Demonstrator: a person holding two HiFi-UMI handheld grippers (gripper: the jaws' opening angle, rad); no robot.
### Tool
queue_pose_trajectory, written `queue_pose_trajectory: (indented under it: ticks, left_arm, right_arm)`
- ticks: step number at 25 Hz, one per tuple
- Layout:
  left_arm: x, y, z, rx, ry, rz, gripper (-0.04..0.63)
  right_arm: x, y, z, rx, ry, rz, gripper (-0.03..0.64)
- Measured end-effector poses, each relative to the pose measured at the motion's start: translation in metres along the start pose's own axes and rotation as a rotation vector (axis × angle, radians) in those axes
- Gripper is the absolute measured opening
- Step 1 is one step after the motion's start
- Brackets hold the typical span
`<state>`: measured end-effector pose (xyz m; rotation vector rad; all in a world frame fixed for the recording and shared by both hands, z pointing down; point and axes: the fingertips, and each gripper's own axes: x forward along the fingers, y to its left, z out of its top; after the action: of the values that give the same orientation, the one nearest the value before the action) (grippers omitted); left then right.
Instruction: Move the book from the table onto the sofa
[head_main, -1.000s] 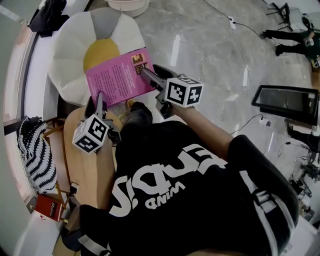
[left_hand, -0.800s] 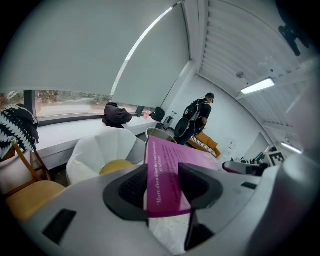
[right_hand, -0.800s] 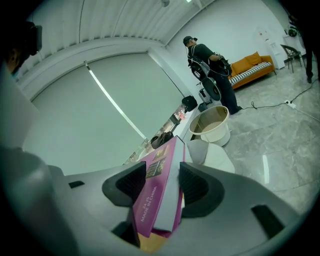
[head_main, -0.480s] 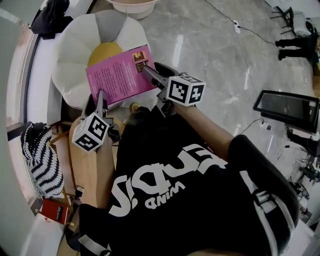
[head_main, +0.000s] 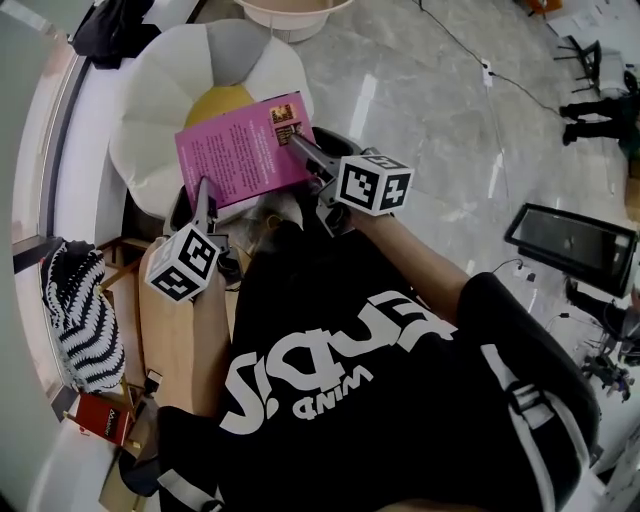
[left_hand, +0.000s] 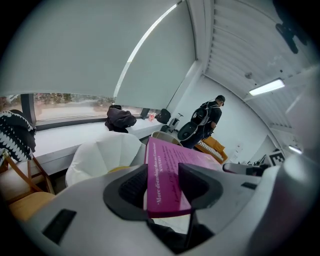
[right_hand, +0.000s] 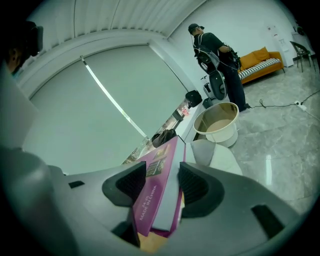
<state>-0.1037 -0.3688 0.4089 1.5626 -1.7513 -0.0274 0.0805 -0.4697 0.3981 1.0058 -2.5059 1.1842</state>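
Carry phase: the left gripper and right gripper, each clamped on the pink book, hold it above the flower-shaped sofa; next, probably a level lowering and joint release.

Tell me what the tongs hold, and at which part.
Both hold the pink book: left tongs at its near left corner, right tongs at its right edge.

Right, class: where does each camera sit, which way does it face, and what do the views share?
Head view: on the person's head, facing steeply down; shirt, left gripper, right gripper, book over sofa.
Left gripper view: on that gripper, along its own jaws, toward the window.
Right gripper view: likewise, toward a beige tub.
Shared: the book, clamped in both.
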Motion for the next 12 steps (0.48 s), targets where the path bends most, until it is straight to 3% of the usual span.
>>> queue_pose_trajectory:
  ticks: [12]
  left_arm:
    - [0.049,0.005,0.032,-0.054,-0.040,0.084,0.199]
  right_arm:
    - [0.064,-0.017,0.047,-0.054,0.074,0.062,0.206]
